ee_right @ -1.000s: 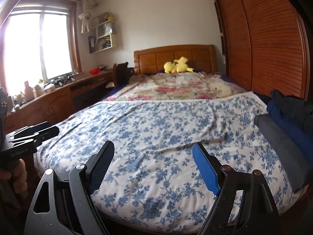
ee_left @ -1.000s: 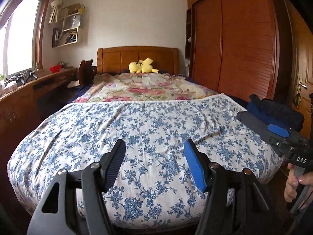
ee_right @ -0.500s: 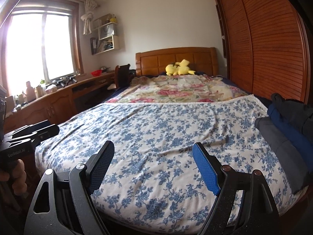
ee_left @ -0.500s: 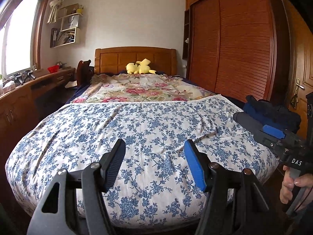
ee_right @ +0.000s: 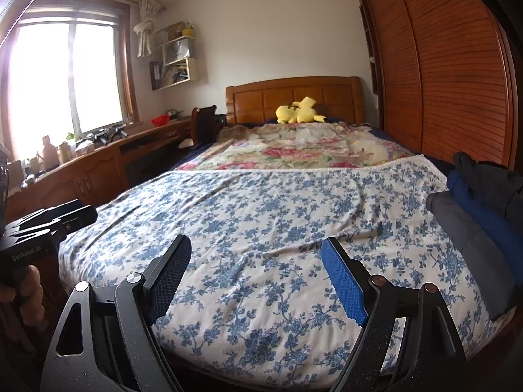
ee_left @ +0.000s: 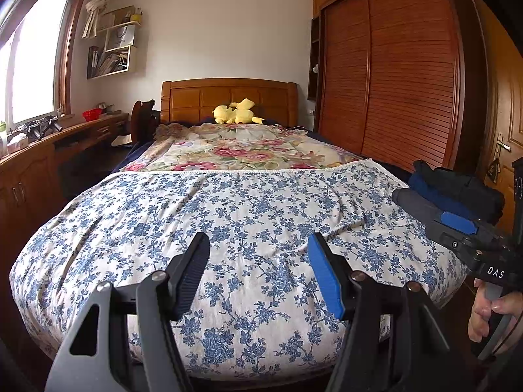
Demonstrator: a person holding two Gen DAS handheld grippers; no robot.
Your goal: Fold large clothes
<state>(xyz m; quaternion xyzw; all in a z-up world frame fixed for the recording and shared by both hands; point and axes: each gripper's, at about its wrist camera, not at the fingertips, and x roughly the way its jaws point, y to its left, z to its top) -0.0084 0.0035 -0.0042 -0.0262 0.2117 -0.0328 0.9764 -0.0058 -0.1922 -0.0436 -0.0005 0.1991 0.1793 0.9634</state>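
While both tools hover at the foot of the bed, the room runs left to right from a bright window (ee_right: 68, 75) over a long wooden desk (ee_right: 98, 166), past wall shelves (ee_right: 178, 55) and a headboard (ee_left: 228, 98) with a yellow plush toy (ee_left: 237, 112), to a slatted wardrobe (ee_left: 402, 75). A blue-flowered sheet (ee_left: 228, 228) covers the near bed, with a rose-patterned quilt (ee_left: 242, 150) beyond. Folded dark clothes (ee_right: 480, 215) are stacked on its right edge. The left gripper (ee_left: 260, 274) and right gripper (ee_right: 256, 274) both gape wide, holding nothing. Only the left view shows a door handle (ee_left: 501, 145); only the right shows bottles (ee_right: 49, 150) on the sill.
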